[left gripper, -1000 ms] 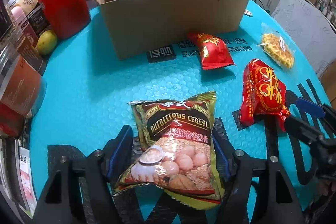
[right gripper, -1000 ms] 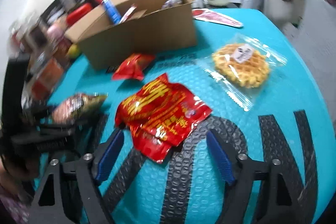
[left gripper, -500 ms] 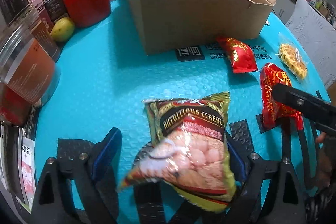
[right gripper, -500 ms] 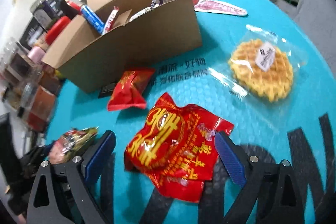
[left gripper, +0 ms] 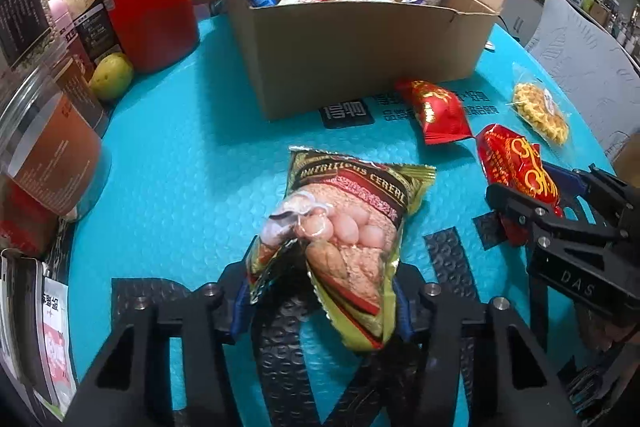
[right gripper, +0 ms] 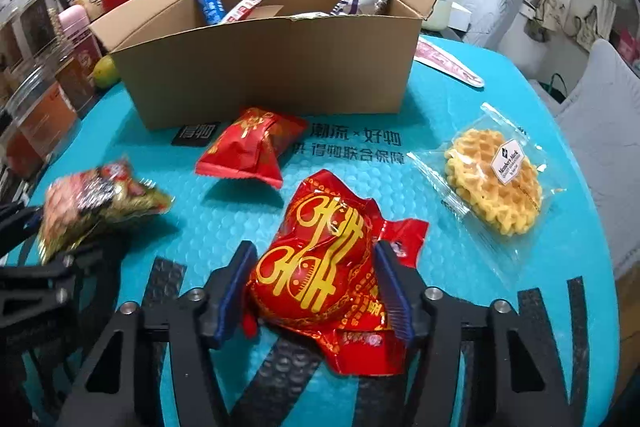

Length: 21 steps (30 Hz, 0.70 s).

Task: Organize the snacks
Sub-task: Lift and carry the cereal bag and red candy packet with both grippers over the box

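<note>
While both sets of jaws were closing, the left gripper [left gripper: 320, 301] pinched the cereal packet [left gripper: 348, 223] and the right gripper [right gripper: 314, 293] the red-and-gold packet [right gripper: 320, 267] — each pressed at both sides. Cardboard box [right gripper: 276, 67], part-filled, at 12 o'clock; small red packet [right gripper: 250, 147] before it; wrapped waffle [right gripper: 494, 181] at 2 o'clock; jars [left gripper: 44, 147] at 9 o'clock.

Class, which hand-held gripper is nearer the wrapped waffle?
Right. The right hand-held gripper, closing around the red packet, sits beside the waffle; the left hand-held gripper is farther, around the cereal bag.
</note>
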### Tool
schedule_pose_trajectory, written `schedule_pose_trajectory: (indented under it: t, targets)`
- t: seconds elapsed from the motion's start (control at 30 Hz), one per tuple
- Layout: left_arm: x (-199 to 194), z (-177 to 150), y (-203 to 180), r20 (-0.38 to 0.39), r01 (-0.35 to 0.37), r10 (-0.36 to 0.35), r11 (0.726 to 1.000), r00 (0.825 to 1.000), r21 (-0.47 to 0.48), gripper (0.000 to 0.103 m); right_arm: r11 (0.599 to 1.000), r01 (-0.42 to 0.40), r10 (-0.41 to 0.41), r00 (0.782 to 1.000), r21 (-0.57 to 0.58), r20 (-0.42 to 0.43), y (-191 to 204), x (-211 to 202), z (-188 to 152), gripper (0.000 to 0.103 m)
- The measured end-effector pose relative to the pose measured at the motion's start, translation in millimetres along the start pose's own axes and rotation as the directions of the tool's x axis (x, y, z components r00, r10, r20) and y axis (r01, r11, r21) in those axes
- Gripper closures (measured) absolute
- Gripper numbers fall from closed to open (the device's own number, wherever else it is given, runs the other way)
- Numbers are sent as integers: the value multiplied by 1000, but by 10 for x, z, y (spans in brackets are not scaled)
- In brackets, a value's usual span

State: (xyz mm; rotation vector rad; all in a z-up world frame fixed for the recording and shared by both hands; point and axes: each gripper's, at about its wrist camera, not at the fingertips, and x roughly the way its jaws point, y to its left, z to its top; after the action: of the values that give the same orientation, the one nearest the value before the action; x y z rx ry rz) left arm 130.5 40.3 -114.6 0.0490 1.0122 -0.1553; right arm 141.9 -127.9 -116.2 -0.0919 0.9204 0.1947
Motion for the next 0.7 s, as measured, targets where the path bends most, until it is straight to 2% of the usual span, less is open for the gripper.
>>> schedule_pose_trajectory:
  t: [0.2,0.37,0.43,0.53,0.6,0.67,0.7]
  targets:
    - [-44,-37,-106,-7,36,-36,999,999,30,52,994,-104,104,995,-14,2,-110,-190,-169,46]
    - [-61,-106,-281,-29,55,-52,995,998,80,52,988,-151,151,988,-12,-24,-136,-352,-352,44]
    - [-60,-117,-338,-21,39,-37,994,999,100,52,992,-128,127,992,-16,-23,-132,-414,-407,43]
    - [-41,-100,-366,-20,39,-37,995,999,91,52,999,-51,51,999,-4,-18,-143,-427,-419,40]
    - [-37,-97,-375,-19,37,-36,995,999,89,52,998,-12,14,1000,62,-19,-181,-411,-403,35]
    - [-32,-100,-384,-18,35,-33,995,999,89,52,996,17,-14,1000,93,-27,-195,-388,-405,21]
    - [-32,-102,-386,-17,35,-33,995,999,90,52,994,42,-39,998,98,-42,-219,-367,-420,19]
